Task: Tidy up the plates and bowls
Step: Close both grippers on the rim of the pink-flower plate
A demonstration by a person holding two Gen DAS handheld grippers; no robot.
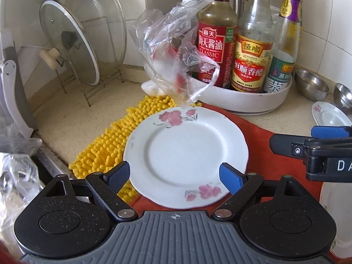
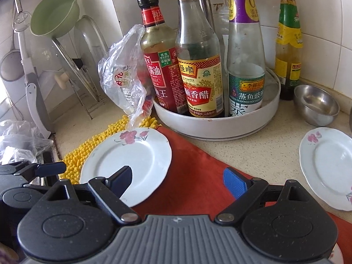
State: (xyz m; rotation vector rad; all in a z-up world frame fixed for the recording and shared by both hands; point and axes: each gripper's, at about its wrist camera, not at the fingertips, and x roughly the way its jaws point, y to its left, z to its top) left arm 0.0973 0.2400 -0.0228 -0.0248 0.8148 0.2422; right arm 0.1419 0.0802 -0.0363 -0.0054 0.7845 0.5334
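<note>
A white plate with pink flowers (image 1: 187,145) lies flat, partly on a red cloth (image 1: 259,140) and partly on a yellow mat (image 1: 114,140). My left gripper (image 1: 176,176) hovers over its near edge, open, with both pads clear of the plate. My right gripper (image 2: 178,179) is open over the red cloth, just right of that same plate (image 2: 132,154), with nothing between its fingers. A second flowered plate (image 2: 327,167) sits on the counter to the right. A steel bowl (image 2: 316,104) stands behind it. Another plate edge (image 1: 336,220) shows at the lower right.
A white turntable tray (image 1: 253,101) with several sauce bottles stands right behind the plate. A crumpled plastic bag (image 1: 173,50) hangs over the plate's far edge. A wire rack with glass lids (image 1: 72,44) is at the back left, a green bowl (image 2: 55,13) above it. A second steel bowl (image 1: 343,96) sits far right.
</note>
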